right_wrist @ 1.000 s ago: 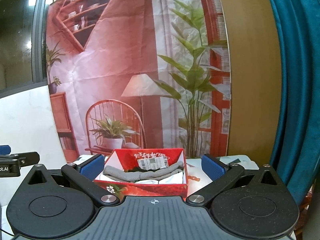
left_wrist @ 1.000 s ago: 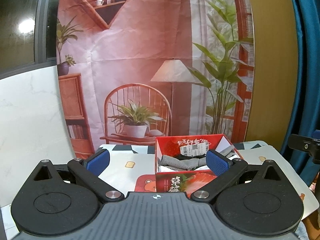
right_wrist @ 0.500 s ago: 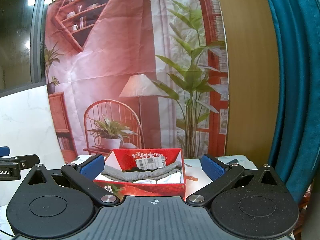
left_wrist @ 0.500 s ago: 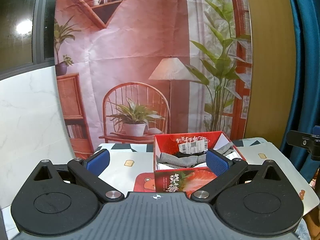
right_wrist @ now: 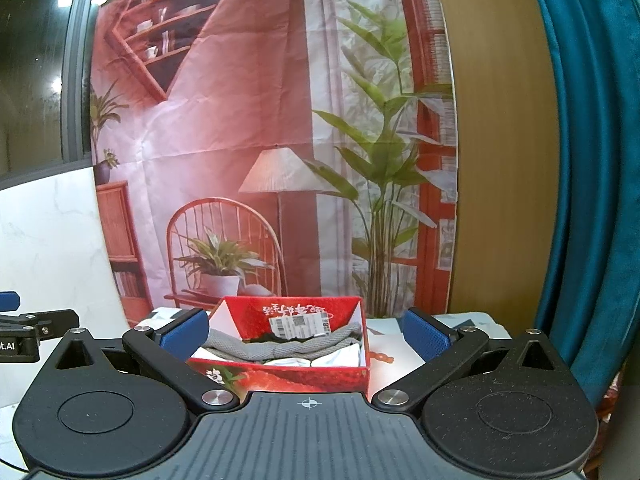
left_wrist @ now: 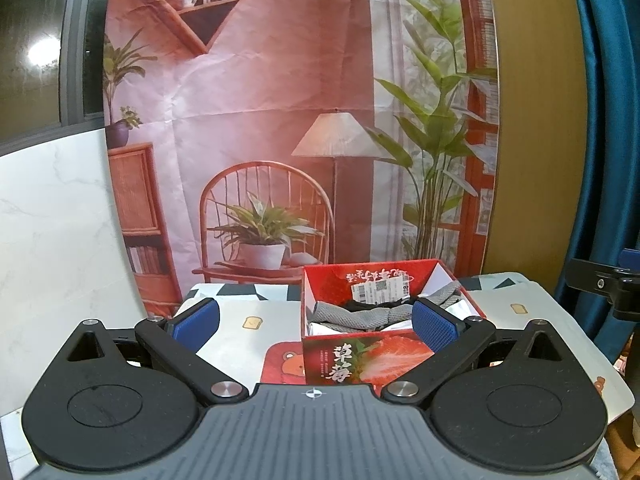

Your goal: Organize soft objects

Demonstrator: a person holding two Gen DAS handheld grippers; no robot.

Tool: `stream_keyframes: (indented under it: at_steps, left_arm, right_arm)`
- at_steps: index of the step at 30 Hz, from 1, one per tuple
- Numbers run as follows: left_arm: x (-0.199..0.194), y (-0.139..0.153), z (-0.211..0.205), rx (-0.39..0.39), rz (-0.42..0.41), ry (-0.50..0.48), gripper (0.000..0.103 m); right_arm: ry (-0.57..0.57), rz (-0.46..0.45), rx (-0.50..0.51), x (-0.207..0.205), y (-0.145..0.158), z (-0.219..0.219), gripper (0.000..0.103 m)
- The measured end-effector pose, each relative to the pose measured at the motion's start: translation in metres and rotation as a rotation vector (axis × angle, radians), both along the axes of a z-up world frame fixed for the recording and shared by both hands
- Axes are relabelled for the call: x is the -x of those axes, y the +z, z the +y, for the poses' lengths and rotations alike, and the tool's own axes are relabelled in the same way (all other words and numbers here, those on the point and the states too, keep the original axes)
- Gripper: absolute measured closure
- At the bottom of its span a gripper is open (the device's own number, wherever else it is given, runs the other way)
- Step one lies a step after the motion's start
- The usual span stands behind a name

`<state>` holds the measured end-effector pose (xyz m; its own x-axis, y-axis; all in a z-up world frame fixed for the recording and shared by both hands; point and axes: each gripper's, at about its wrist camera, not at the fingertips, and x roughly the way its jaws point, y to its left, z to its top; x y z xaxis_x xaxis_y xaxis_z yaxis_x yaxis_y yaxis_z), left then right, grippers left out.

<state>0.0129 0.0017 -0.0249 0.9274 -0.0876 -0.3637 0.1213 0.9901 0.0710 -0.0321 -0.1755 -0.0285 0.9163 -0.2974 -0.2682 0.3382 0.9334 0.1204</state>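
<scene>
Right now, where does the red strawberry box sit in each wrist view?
Left wrist: red strawberry box sits right of centre, its right side behind the right blue finger.
Right wrist: the box sits near centre, low, between the open fingers.
Shared landmark: the grey sock draped across the box's contents.

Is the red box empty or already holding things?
Holding things: the open-topped red box contains a grey fabric item plus dark and white pieces beneath.

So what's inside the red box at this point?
The red box holds grey knit fabric draped across the top, with a dark item and white pieces showing beneath it. A barcode label sits on the inner back wall. Anything deeper is covered.
</scene>
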Motion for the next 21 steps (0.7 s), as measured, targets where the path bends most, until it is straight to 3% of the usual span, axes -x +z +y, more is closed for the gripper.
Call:
stream_keyframes:
  at_steps: [21]
  left_arm:
    - [-0.0002,-0.0008,0.0046,0.025,0.007,-0.016,0.000]
  right_arm:
    - [-0.002,0.003,0.003,-0.0009,-0.0007,0.0008,0.000]
